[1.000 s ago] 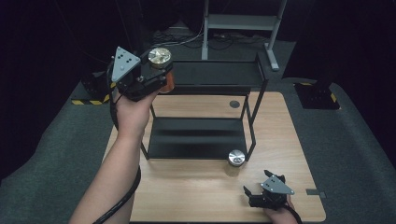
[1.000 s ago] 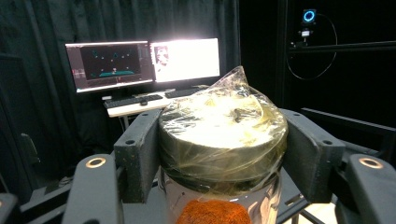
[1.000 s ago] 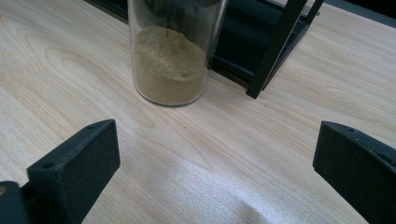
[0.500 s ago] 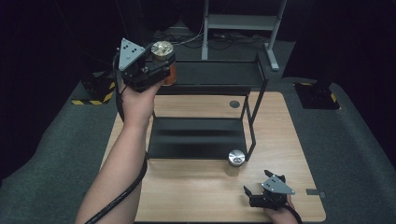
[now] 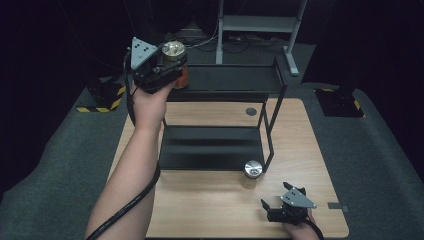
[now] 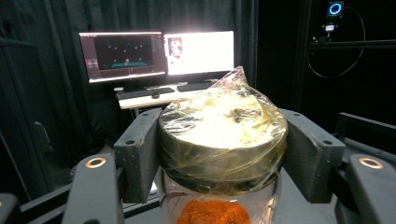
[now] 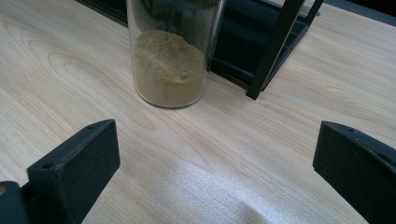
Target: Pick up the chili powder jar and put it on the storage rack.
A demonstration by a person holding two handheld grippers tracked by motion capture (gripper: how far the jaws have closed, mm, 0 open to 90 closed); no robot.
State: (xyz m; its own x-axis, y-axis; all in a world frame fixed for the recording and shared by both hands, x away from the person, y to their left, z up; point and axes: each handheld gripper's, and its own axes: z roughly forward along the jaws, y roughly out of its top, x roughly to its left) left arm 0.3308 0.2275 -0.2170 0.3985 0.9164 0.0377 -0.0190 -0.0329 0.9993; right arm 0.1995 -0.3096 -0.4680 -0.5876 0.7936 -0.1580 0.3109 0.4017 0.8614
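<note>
From above, your left hand-held gripper [image 5: 170, 65] is raised at the top shelf of the black rack [image 5: 225, 80], clenched on a jar of orange powder [image 5: 176, 60] with a gold lid; a second jar [image 5: 253, 169] stands on the wooden bench [image 5: 210, 205] just beside the rack's front right post, between it and your right hand-held gripper [image 5: 272, 207], which rests released near the bench's front edge. Along your left hand-held gripper, both jaws press the jar's film-wrapped lid [image 6: 223, 135], with lit monitors [image 6: 159, 53] in the dark room behind. Along your right hand-held gripper, the jaws stand wide apart on bare wood, the jar of tan powder [image 7: 170, 56] ahead.
</note>
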